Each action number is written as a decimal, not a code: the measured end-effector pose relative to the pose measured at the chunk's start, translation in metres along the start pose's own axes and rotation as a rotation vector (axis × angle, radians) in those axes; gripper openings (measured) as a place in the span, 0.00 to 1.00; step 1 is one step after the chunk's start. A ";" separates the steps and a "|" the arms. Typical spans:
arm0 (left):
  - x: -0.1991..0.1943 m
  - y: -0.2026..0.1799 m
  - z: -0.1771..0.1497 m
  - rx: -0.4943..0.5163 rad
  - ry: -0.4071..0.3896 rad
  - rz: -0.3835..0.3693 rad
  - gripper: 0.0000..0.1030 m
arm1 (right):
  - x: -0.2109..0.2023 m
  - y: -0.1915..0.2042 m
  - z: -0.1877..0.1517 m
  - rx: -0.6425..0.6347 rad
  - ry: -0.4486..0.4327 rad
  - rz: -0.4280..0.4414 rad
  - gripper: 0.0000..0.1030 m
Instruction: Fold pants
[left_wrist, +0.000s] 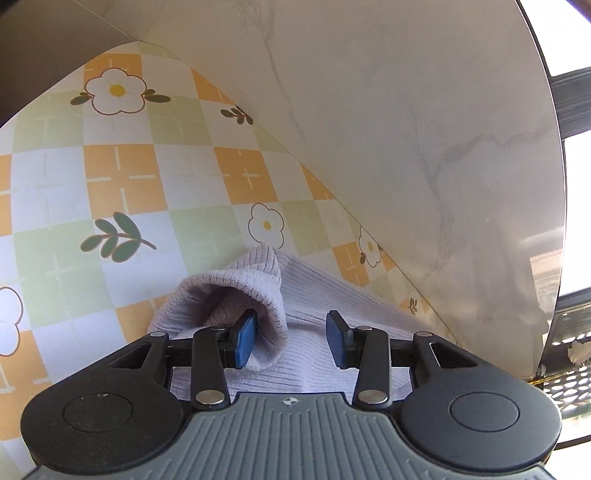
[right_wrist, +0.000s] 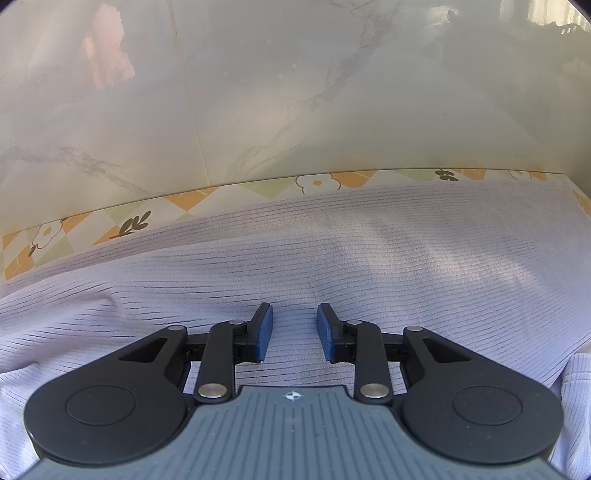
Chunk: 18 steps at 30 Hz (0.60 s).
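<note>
The pants (right_wrist: 332, 258), pale lilac ribbed knit, lie on the flowered tablecloth (left_wrist: 122, 177) near its edge by the marble floor (left_wrist: 406, 110). The left gripper (left_wrist: 291, 338) is partly open with one pad inside the rolled cuff (left_wrist: 236, 291), nothing clamped, apparently lining up a hold on the hem. The right gripper (right_wrist: 295, 332) hovers partly open over flat cloth, gripping nothing, probably ready to steady it.

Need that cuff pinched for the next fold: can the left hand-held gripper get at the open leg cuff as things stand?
Probably yes. The left hand-held gripper stands open, one pad already inside the cuff of the pants; nothing blocks it.
</note>
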<state>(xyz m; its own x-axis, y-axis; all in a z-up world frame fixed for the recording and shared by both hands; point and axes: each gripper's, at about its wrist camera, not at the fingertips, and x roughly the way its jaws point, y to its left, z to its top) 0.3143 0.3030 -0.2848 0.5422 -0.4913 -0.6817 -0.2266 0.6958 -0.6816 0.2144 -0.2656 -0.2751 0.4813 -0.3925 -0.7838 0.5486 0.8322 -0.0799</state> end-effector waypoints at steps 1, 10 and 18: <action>-0.002 0.002 0.004 -0.017 -0.024 0.019 0.41 | 0.000 0.000 0.000 0.001 -0.001 0.000 0.29; -0.004 0.022 0.022 -0.137 -0.076 0.074 0.39 | 0.000 0.000 -0.001 0.002 -0.011 0.004 0.29; -0.029 -0.011 0.014 0.041 -0.221 0.189 0.05 | -0.001 0.004 0.004 -0.025 -0.002 0.010 0.29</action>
<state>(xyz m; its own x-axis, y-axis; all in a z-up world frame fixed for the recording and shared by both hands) 0.3130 0.3168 -0.2537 0.6574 -0.2285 -0.7180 -0.3095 0.7869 -0.5338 0.2195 -0.2633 -0.2724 0.4879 -0.3849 -0.7834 0.5265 0.8457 -0.0876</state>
